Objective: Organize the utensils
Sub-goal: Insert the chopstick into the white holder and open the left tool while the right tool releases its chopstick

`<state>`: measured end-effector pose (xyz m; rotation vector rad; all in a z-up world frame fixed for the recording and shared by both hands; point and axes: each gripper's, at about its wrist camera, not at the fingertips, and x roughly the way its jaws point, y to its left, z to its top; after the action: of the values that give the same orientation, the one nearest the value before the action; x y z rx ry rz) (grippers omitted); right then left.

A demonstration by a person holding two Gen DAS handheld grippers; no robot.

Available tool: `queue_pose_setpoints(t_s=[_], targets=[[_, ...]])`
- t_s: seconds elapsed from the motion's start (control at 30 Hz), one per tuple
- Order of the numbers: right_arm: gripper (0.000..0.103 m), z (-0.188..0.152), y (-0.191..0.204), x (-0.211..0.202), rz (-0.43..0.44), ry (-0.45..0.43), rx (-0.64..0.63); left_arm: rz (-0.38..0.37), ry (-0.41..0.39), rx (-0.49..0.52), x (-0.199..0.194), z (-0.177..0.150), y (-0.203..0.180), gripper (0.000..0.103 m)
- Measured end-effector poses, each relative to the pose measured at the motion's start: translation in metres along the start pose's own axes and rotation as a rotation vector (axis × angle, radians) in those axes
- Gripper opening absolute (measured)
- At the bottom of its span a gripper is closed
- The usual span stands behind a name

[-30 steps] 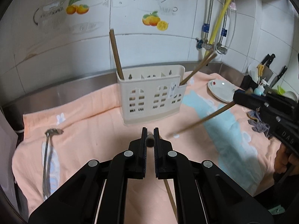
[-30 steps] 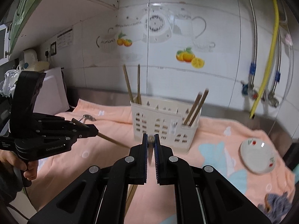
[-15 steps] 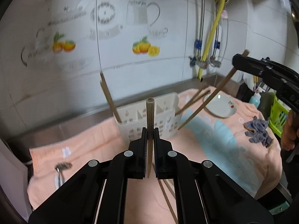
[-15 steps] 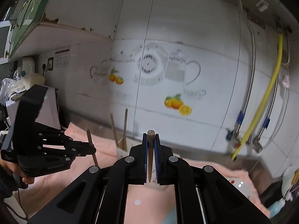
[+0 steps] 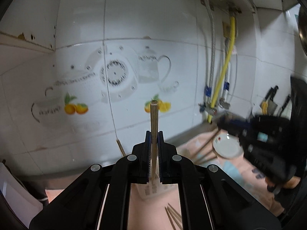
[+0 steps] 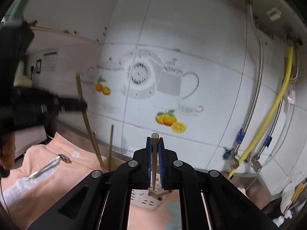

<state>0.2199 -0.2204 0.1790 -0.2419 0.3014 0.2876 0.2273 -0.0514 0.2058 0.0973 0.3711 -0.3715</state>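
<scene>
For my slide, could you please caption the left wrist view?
Left claw shut on an upright chopstick above the caddy.

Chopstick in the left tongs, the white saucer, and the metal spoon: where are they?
chopstick (image 5: pixel 154 126), left wrist view, upper shaft.
white saucer (image 5: pixel 227 147), left wrist view, its centre.
metal spoon (image 6: pixel 46 167), right wrist view, its handle.

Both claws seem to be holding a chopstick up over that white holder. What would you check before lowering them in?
1. Left gripper clamped on its chopstick: ok.
2. Right gripper clamped on its chopstick: ok.
3. Both chopsticks upright: ok.
4. Holder below the tips: ok, though mostly hidden.
5. Free slot under each tip: cannot tell.
6. Spoon lies apart on the towel: ok.
</scene>
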Motion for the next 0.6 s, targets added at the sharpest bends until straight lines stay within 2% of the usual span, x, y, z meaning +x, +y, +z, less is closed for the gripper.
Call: queue_pose_setpoints(t_s=[0.17, 0.4, 0.6], targets=[[0.007, -0.011, -0.007, 0.021, 0.017, 0.057, 0.035, 0.021, 0.009, -0.059, 0.026, 0.006, 0.016, 0.005], [0.007, -0.024, -0.012, 0.047, 0.019, 0.127, 0.052, 0.028, 0.069, -0.125, 0.062, -0.013, 0.033, 0.005], [0.007, -0.036, -0.015, 0.059, 0.011, 0.16, 0.061, 0.03, 0.121, -0.139, 0.083, -0.029, 0.037, 0.005]])
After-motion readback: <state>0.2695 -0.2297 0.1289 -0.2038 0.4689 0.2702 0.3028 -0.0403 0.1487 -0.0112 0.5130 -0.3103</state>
